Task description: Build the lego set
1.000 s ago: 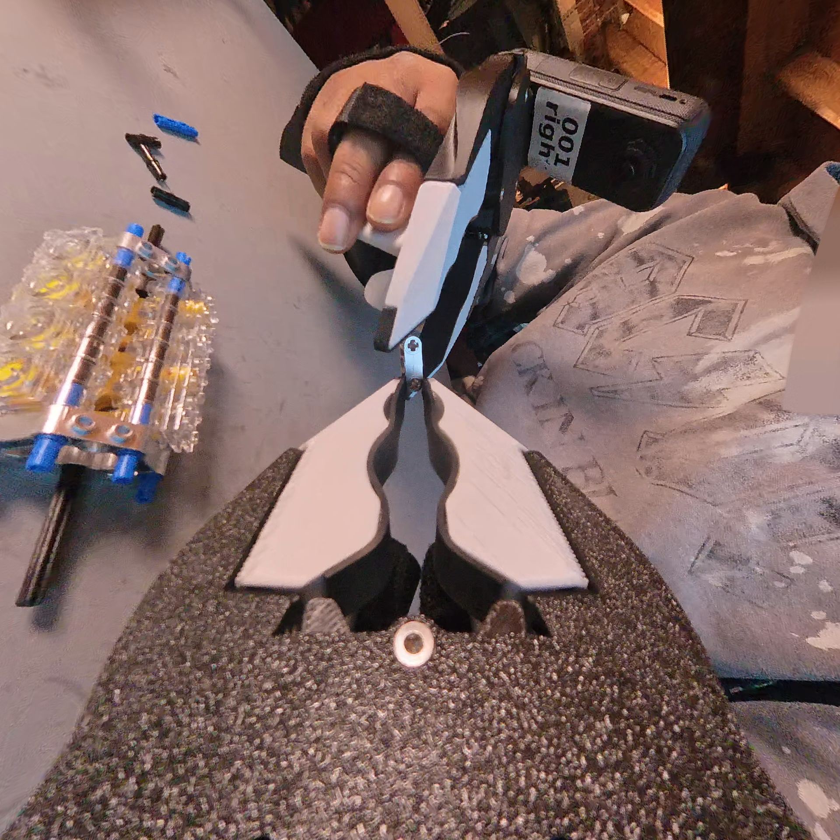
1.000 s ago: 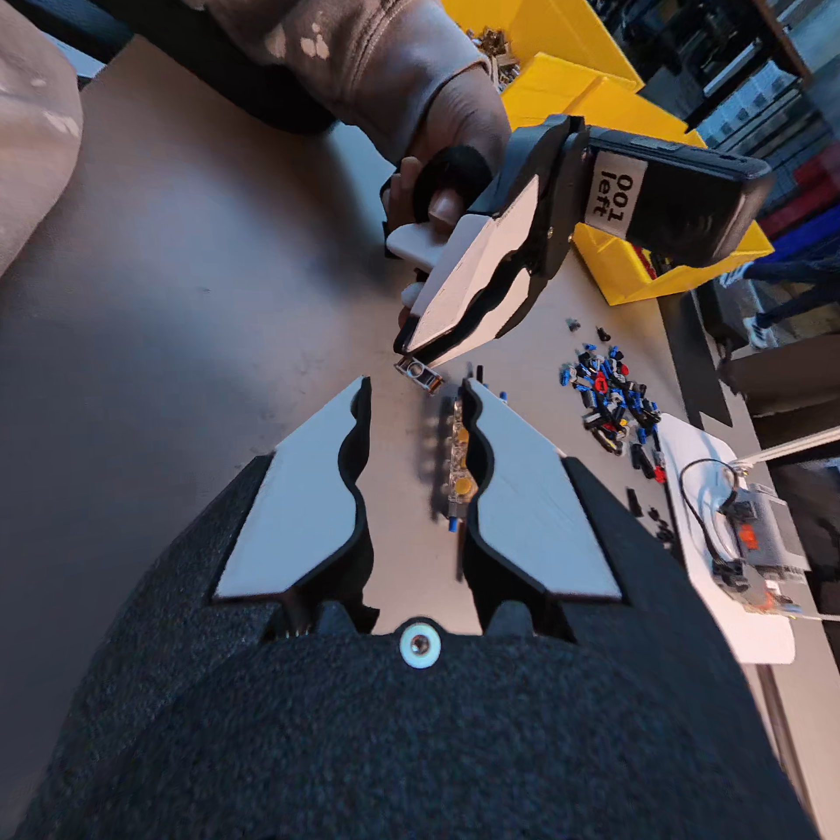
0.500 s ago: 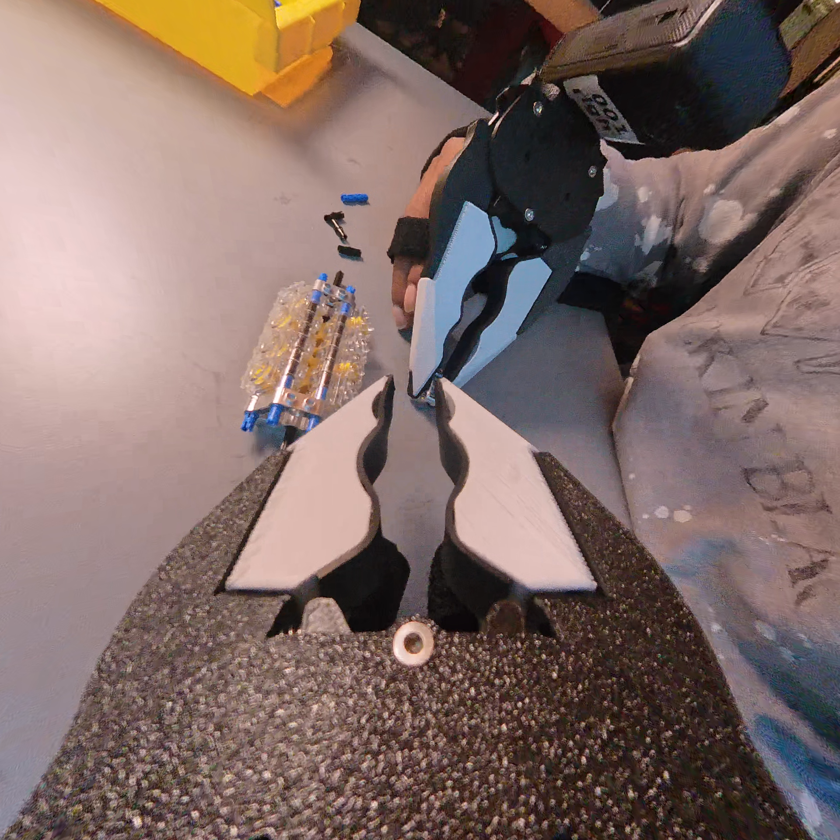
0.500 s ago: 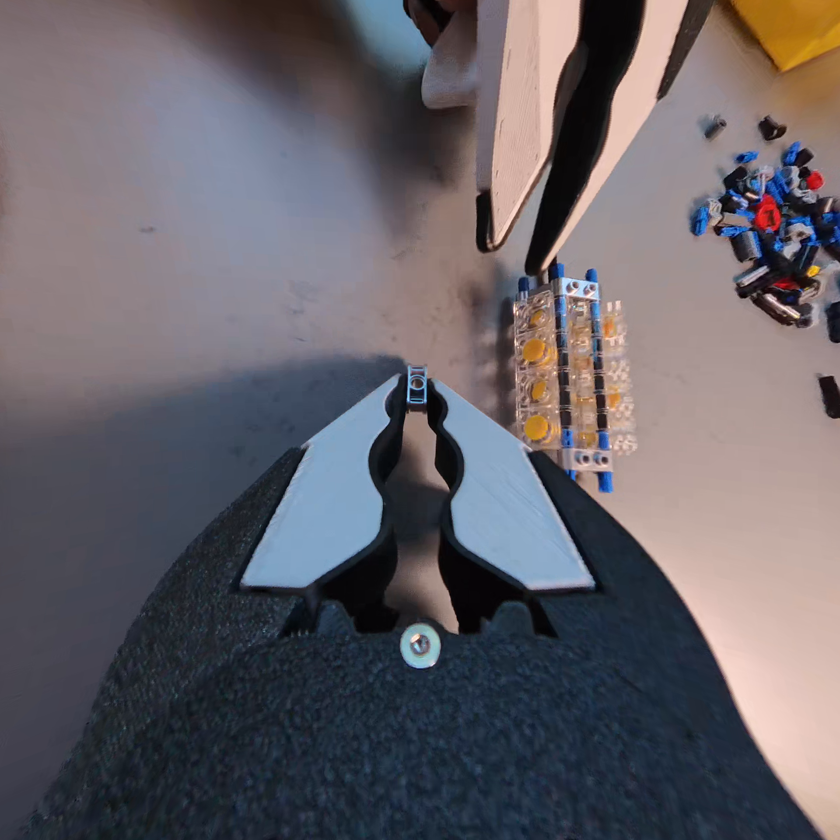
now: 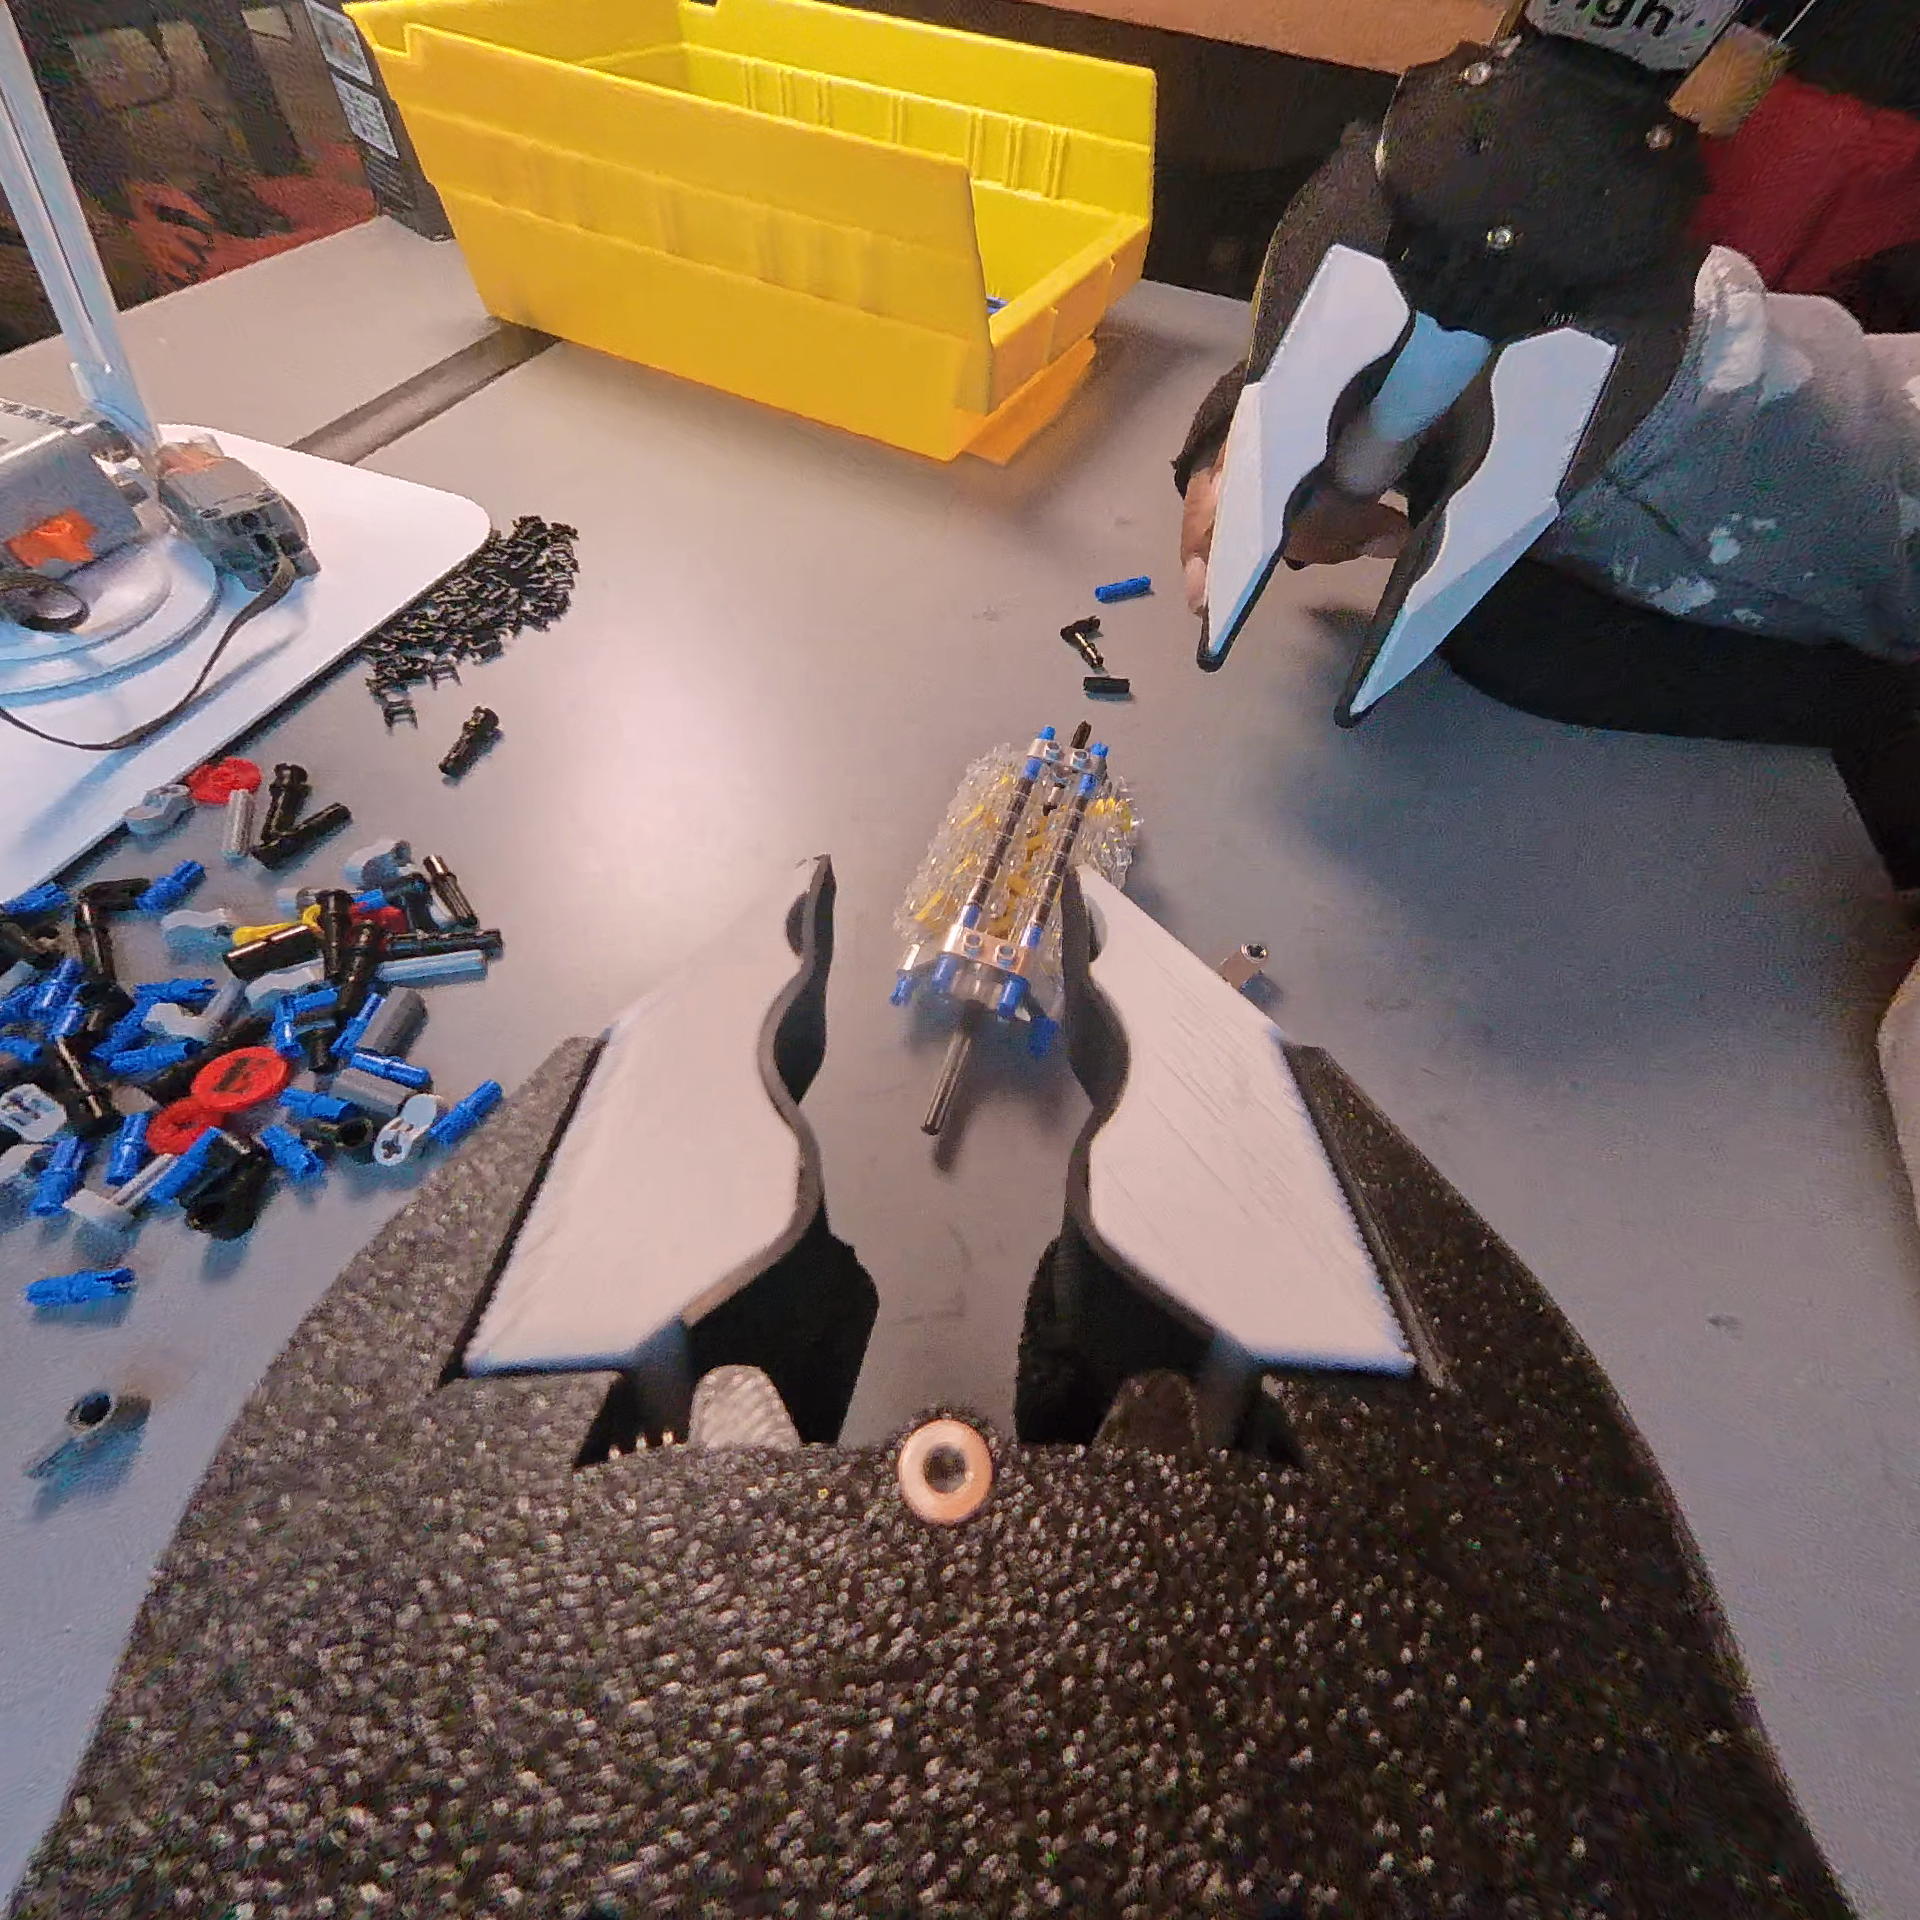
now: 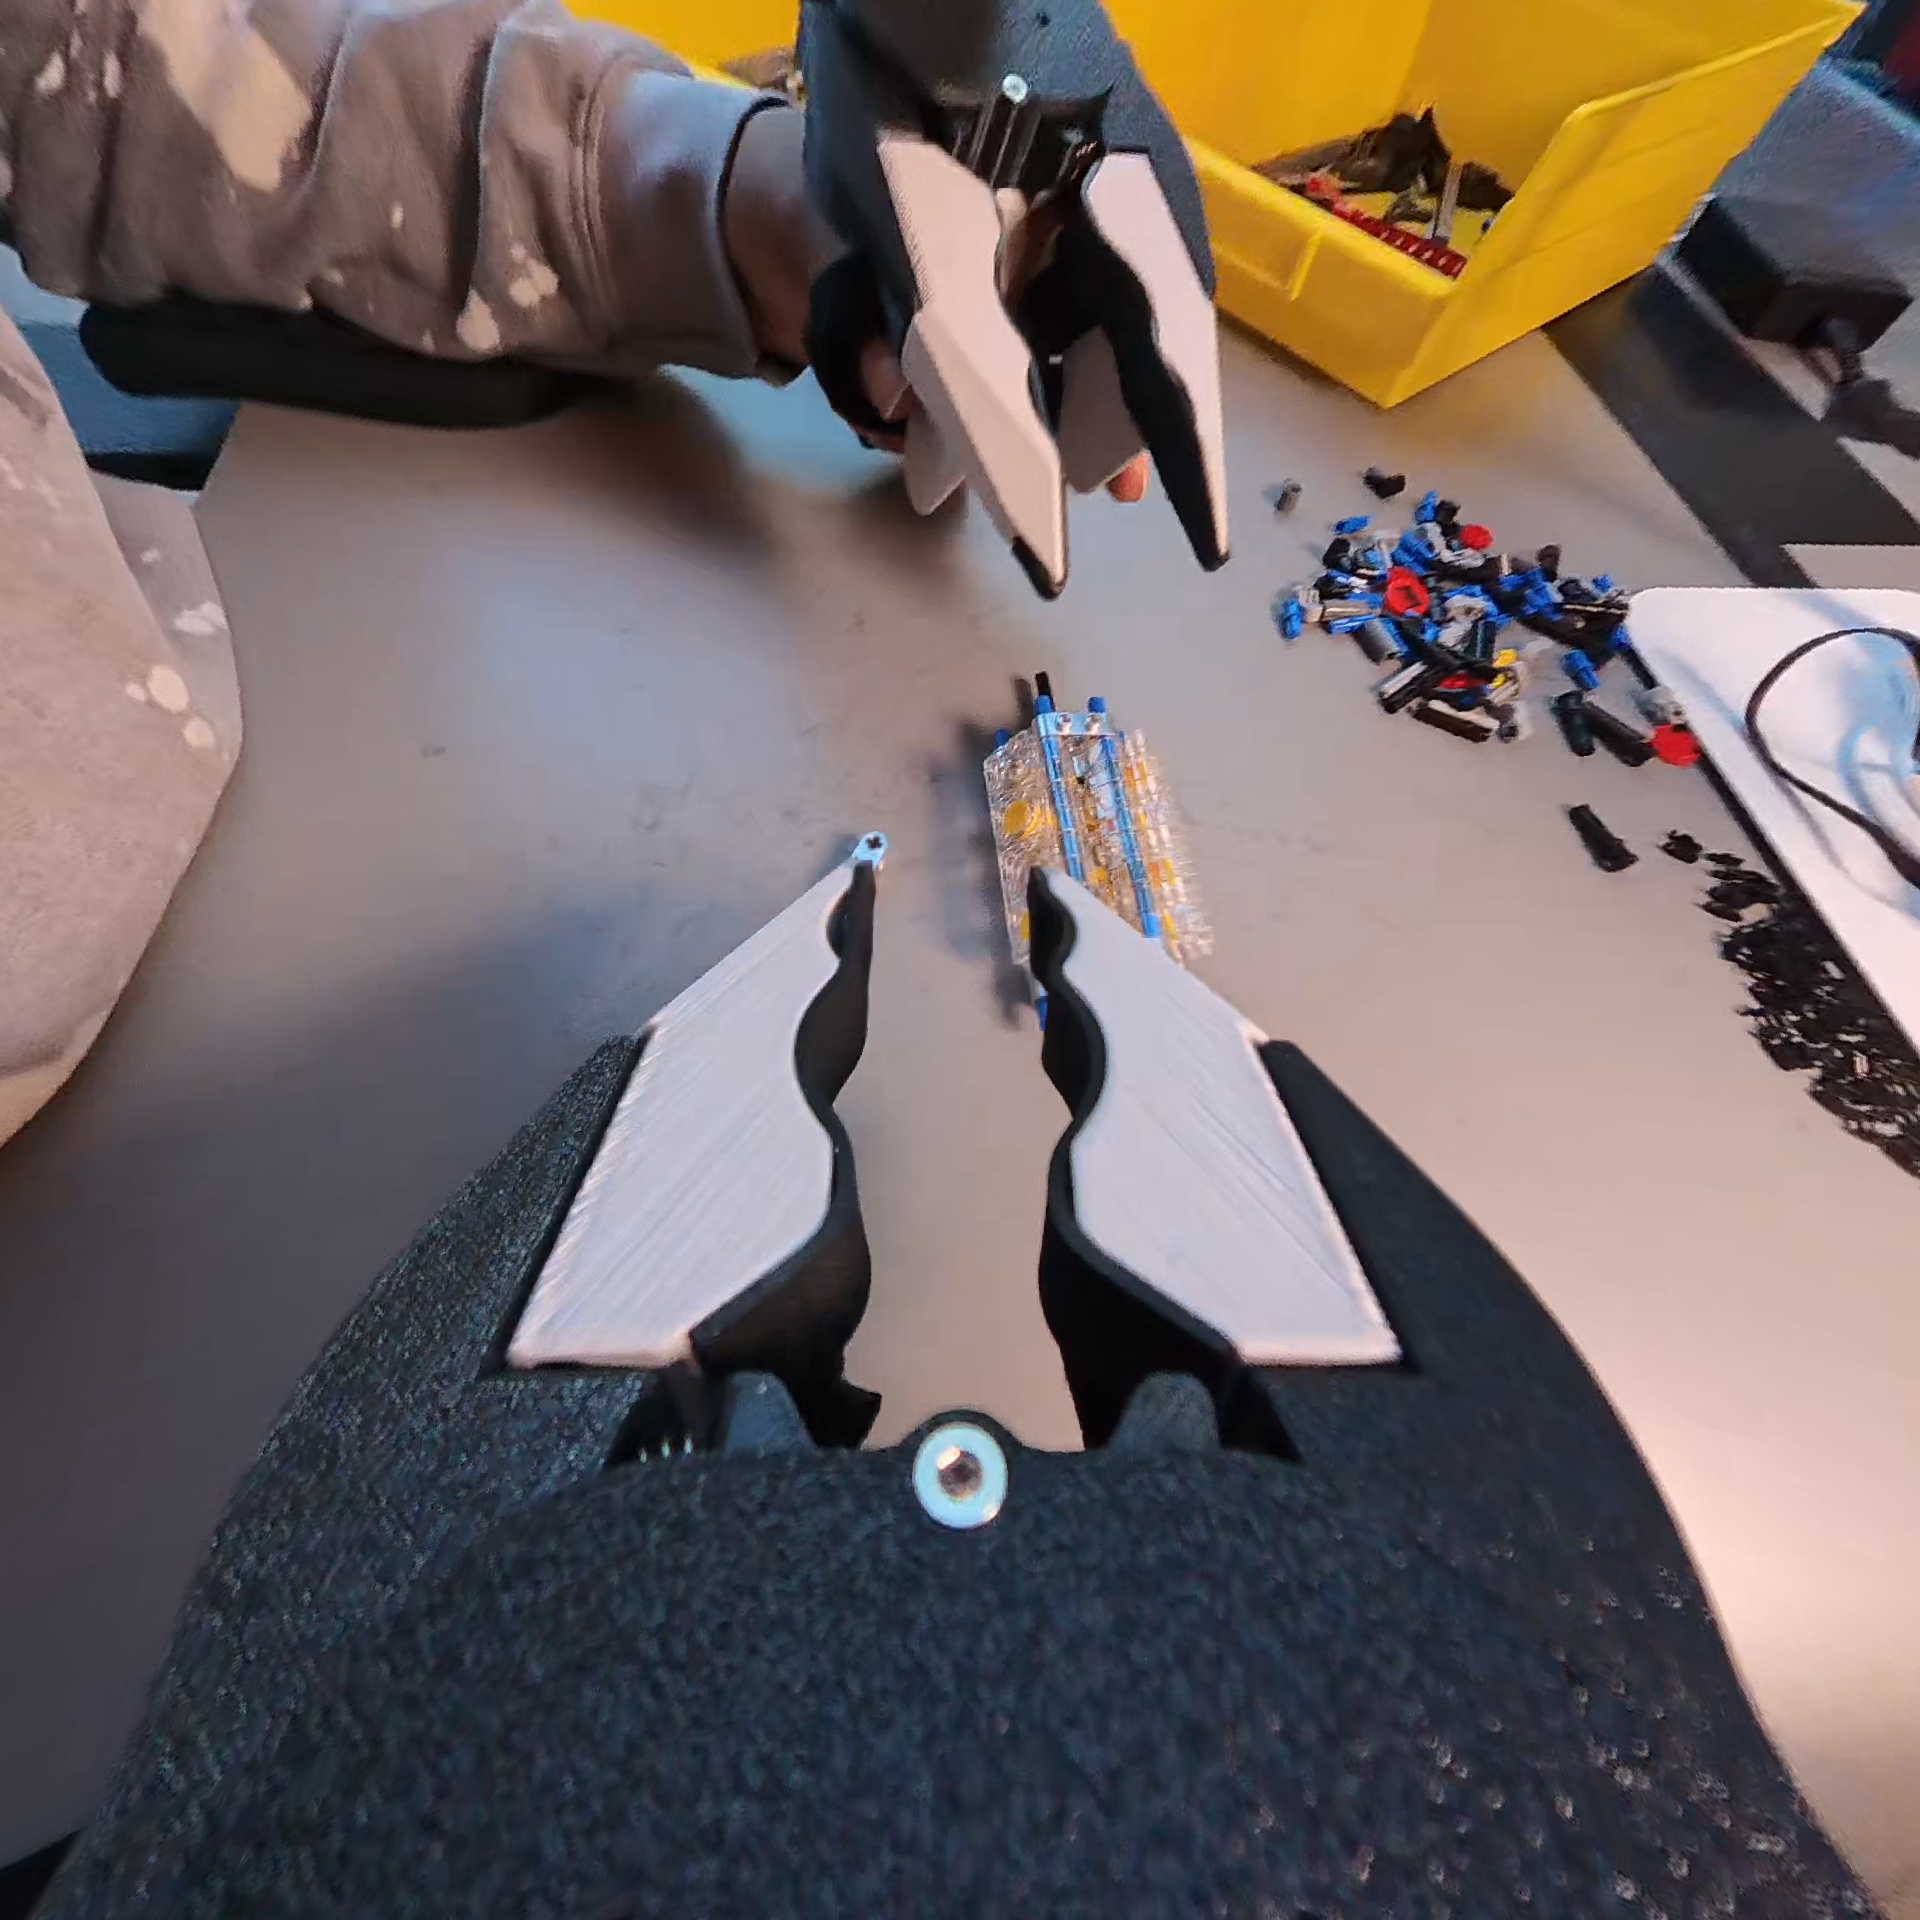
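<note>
A clear, yellow and blue brick assembly with a black axle lies on the grey table. My left gripper is open and holds nothing; it hovers over the assembly's near end, which shows between its fingers. A small grey connector piece lies on the table just right of my right finger. My right gripper is open and empty. In its view the grey piece shows just past its left fingertip, and the assembly sits ahead on the right. Each gripper shows in the other's view, open: the right, the left.
Yellow bins stand at the back. A pile of loose blue, black and red parts lies at the left, with black links and a white board carrying a motor. A few pins lie beyond the assembly. A person's sleeve rests on the table.
A second ago my left gripper held the small grey piece. Half a second ago my right gripper held it and the left was opening. Now both are open and drawn back, and the piece lies on the table.
</note>
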Motion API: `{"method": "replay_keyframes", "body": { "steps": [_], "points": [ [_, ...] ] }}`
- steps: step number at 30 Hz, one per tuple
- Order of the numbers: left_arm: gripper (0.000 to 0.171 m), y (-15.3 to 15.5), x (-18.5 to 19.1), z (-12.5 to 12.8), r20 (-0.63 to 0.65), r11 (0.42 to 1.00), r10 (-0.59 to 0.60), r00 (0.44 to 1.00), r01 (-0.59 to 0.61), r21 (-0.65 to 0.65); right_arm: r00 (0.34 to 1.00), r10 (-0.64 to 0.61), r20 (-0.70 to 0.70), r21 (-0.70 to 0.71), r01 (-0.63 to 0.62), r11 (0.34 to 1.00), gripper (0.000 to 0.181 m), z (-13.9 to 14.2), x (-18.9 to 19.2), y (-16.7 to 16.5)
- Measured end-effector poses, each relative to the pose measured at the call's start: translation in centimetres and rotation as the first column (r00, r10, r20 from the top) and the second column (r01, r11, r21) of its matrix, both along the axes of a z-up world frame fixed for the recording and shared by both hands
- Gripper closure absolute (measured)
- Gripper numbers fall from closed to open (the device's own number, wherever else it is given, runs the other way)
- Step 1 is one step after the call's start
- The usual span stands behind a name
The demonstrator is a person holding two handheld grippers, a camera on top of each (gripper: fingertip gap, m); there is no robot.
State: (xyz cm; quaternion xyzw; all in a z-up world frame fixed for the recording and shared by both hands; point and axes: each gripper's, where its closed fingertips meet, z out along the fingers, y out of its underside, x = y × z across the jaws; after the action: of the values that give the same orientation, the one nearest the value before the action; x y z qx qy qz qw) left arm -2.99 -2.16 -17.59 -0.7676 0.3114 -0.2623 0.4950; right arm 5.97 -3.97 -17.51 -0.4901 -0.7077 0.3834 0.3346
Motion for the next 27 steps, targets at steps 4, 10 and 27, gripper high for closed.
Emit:
{"method": "replay_keyframes", "body": {
  "steps": [4, 10, 27],
  "points": [
    [0.123, 0.3, 0.0, -0.8, -0.075, 0.999, 0.022, 0.997, -0.019, 0.039, 0.997, -0.033, -0.074, 0.039, 0.036, 0.999, 0.153, 0.2, -1.3, 0.3],
    [0.103, 2.1, -1.8, -0.5, -0.13, 0.976, 0.167, 0.977, -0.145, 0.16, 0.914, -0.257, -0.314, 0.035, 0.282, 0.959, 0.142, 3.3, -1.8, 4.4],
    [0.102, 3.5, -4.5, 1.7, -0.06, 0.907, 0.335, 0.94, -0.305, 0.292, 0.59, -0.555, -0.586, 0.02, 0.696, 0.718, 0.155, 15.3, -1.9, 17.0]
  ]
}}
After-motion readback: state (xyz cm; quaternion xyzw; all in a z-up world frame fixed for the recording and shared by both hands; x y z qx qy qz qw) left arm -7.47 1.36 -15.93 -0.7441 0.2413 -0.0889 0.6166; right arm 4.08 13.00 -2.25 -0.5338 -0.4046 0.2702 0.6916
